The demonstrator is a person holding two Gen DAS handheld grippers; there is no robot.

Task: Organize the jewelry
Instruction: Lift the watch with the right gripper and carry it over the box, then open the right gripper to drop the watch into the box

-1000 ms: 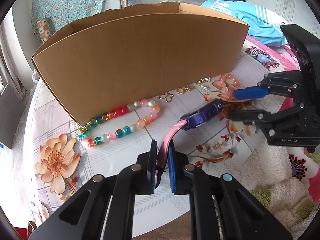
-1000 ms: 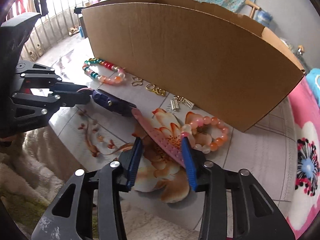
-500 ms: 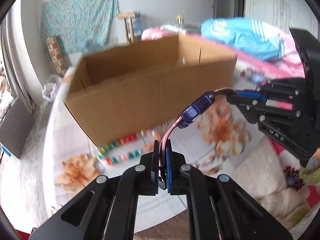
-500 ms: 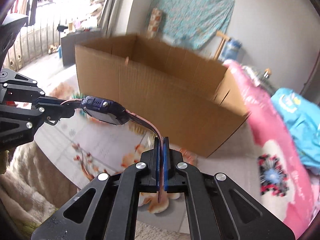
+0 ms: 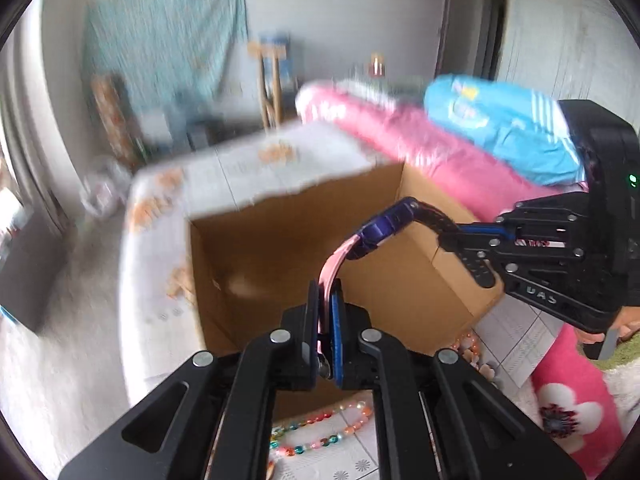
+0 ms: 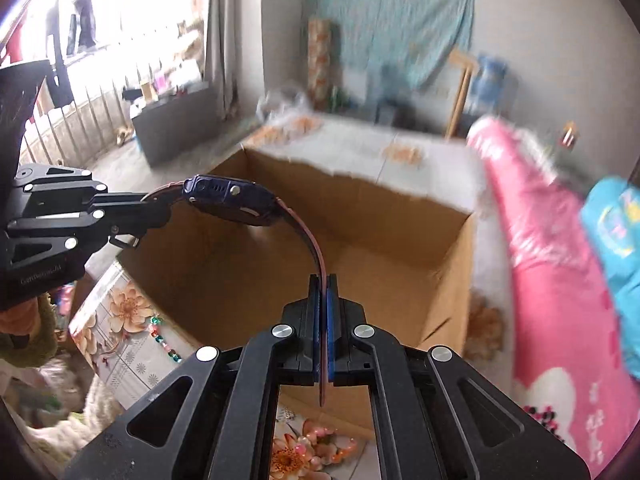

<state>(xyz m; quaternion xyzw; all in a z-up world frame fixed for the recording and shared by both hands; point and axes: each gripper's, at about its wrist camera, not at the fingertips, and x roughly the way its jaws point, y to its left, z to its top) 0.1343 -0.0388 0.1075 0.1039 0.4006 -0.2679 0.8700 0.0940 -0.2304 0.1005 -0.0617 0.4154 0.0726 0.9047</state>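
A watch (image 5: pixel 387 223) with a purple body and pink straps hangs in the air over the open top of a cardboard box (image 5: pixel 280 232). My left gripper (image 5: pixel 326 300) is shut on one pink strap. My right gripper (image 6: pixel 323 292) is shut on the other strap, which runs up to the watch (image 6: pixel 228 200). Each gripper shows in the other's view: the right gripper (image 5: pixel 444 236) comes in from the right, the left gripper (image 6: pixel 160 208) from the left. The box (image 6: pixel 380 208) looks empty inside as far as the blur lets me see.
A string of coloured beads (image 5: pixel 320 436) and an orange bead bracelet (image 5: pixel 468 344) lie on the floral tablecloth (image 5: pixel 512 328) in front of the box. A pink blanket (image 5: pixel 420 148) and a blue garment (image 5: pixel 500 128) lie to the right.
The right gripper closed on the watch's free strap. Both grippers then rose together, lifting the watch off the table to above the box opening.
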